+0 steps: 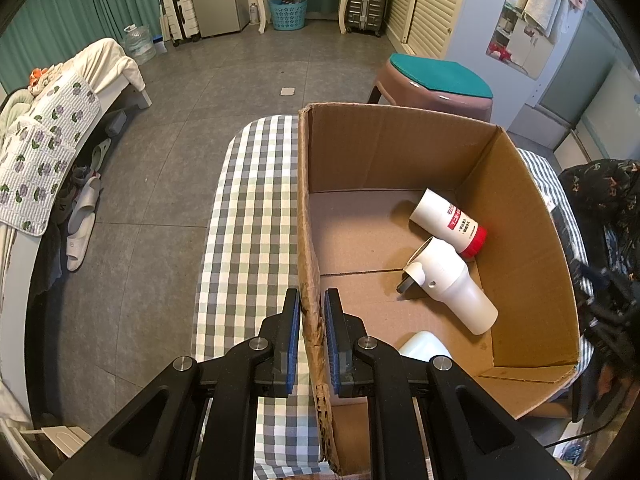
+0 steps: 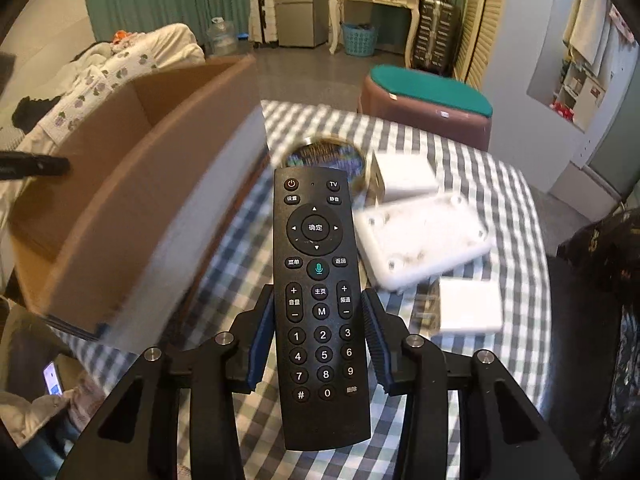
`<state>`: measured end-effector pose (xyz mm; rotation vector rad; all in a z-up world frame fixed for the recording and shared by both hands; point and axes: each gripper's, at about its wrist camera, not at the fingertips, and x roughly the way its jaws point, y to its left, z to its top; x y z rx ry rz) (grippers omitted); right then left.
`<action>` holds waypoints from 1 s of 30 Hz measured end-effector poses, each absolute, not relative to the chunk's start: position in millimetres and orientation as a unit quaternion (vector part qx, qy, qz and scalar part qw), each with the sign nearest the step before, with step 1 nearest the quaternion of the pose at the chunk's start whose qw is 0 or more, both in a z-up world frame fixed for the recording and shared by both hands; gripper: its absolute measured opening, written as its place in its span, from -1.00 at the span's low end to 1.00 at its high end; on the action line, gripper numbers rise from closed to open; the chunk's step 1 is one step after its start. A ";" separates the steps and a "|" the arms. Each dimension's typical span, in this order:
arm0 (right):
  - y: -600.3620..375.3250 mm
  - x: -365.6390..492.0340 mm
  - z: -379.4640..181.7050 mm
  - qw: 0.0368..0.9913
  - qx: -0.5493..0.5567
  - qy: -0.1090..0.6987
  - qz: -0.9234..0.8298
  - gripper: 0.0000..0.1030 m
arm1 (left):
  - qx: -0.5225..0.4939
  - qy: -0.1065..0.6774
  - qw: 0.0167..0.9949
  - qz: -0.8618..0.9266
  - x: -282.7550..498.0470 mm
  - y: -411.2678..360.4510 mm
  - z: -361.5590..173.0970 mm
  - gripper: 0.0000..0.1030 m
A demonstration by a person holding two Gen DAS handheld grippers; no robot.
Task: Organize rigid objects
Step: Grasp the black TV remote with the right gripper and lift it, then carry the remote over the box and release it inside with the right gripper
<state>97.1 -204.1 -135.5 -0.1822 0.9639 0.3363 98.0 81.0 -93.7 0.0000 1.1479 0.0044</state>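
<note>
My left gripper (image 1: 312,296) is shut on the left wall of the open cardboard box (image 1: 308,216), one pad on each side of the wall. Inside the box lie a white bottle with a red cap (image 1: 446,222), a white flask with a spout (image 1: 448,280) and part of a pale container (image 1: 424,346). My right gripper (image 2: 318,300) is shut on a black remote control (image 2: 318,280), held lengthwise between its blue pads above the checked tablecloth (image 2: 500,200). The same cardboard box (image 2: 132,184) stands blurred to the remote's left.
On the cloth right of the remote lie a white flat device (image 2: 420,236), two white adapters (image 2: 404,176) (image 2: 468,306) and a round tin (image 2: 344,156). A mauve stool with a green seat (image 2: 432,100) stands beyond the table. A dark garment (image 2: 612,280) hangs at right.
</note>
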 end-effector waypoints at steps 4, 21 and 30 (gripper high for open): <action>-200.7 101.9 -94.9 0.884 -0.100 0.424 0.168 -0.19 | -0.001 0.543 0.840 0.001 98.3 80.2 -94.9 -0.78; -68.5 132.0 -38.6 0.871 -0.109 0.375 0.299 -0.19 | 0.000 0.540 0.842 -0.004 101.2 80.3 -95.0 -0.78; -27.8 144.4 -93.8 0.836 -0.126 0.434 0.311 -0.19 | -0.005 0.538 0.843 -0.013 99.0 84.9 -95.2 -0.78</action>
